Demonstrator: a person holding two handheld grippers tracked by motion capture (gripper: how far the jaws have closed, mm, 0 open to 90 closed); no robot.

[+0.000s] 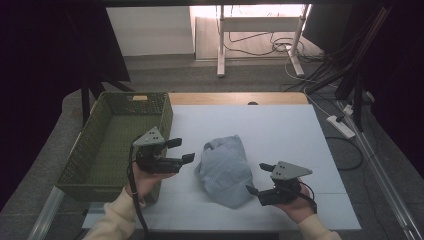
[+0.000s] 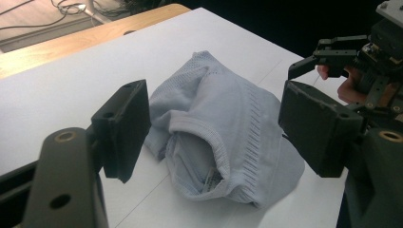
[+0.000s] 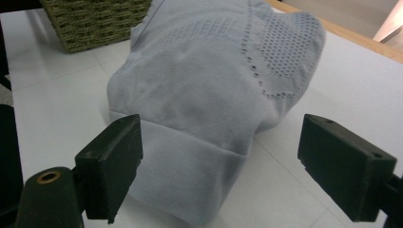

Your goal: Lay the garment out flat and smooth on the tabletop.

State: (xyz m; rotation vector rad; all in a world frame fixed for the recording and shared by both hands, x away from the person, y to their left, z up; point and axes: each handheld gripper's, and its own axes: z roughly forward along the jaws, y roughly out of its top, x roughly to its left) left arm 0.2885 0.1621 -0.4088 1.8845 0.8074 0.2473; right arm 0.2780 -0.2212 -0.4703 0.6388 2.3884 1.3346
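Crumpled pale-blue garment (image 1: 225,170) on the white table (image 1: 280,130), long axis running away from the person, between left gripper (image 1: 181,150) and right gripper (image 1: 258,177) (right nearer, at the hem), both wide open, holding nothing.

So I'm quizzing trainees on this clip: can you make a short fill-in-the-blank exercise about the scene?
1. The crumpled pale blue knitted garment lies on the ____ tabletop.
2. The green woven rectangular basket stands at the table's ____ edge in the high view.
3. The left tongs and right tongs both stand ____, holding nothing.

Missing words: white; left; open
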